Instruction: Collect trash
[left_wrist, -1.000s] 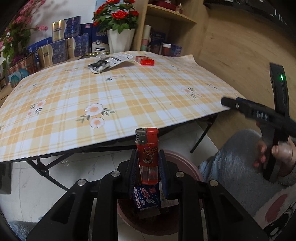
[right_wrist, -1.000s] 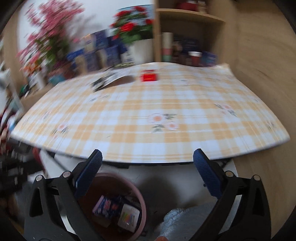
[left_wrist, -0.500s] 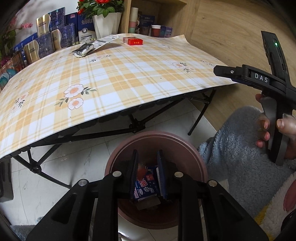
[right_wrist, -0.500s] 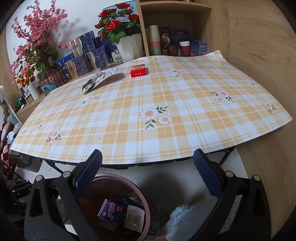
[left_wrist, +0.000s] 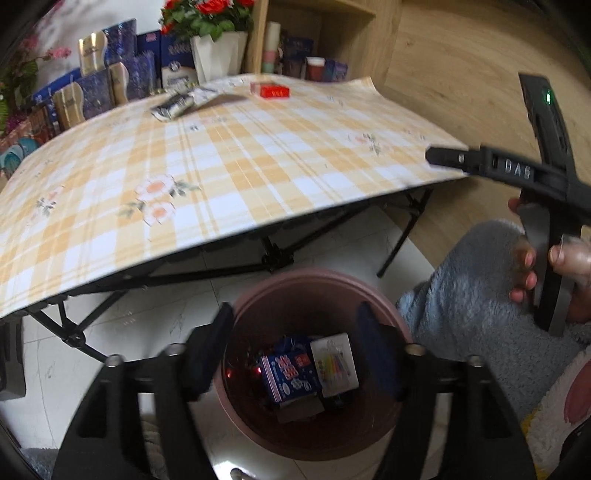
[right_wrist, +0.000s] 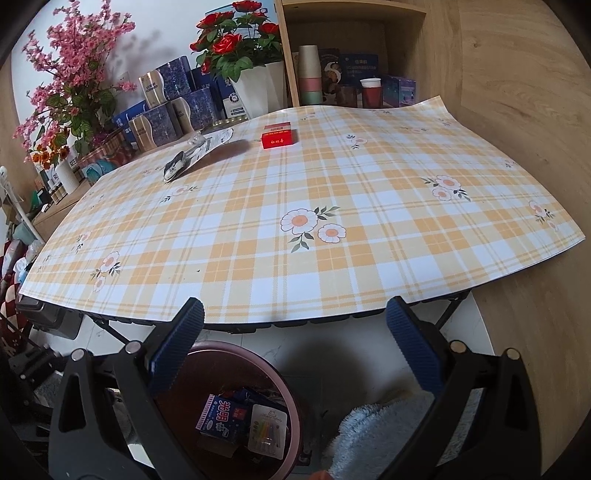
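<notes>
My left gripper (left_wrist: 295, 332) hangs over a dusky pink bin (left_wrist: 314, 275) on the floor by the table's front edge. Its jaws are opening and nothing is between them. In the bin lie a blue box (left_wrist: 290, 376), a white card of candles (left_wrist: 334, 363) and a blurred red glint (left_wrist: 256, 369) at the box's left. My right gripper (right_wrist: 295, 317) stands open and empty just before the table edge, above the bin (right_wrist: 236, 349). A red cigarette pack (right_wrist: 279, 136) and a crumpled silvery wrapper (right_wrist: 188, 157) lie at the table's far side.
The table wears a yellow plaid cloth (right_wrist: 332, 221) and stands on black folding legs (left_wrist: 277, 254). Boxes, flower pots (right_wrist: 255, 88) and a shelf of cups crowd its far edge. A hand (left_wrist: 532, 266) and a grey fleece sleeve (left_wrist: 472, 295) are right of the bin.
A second ago the left gripper was shut on a red lighter. It dipped over the bin, then its jaws spread and the lighter is gone from them. The right gripper kept still.
</notes>
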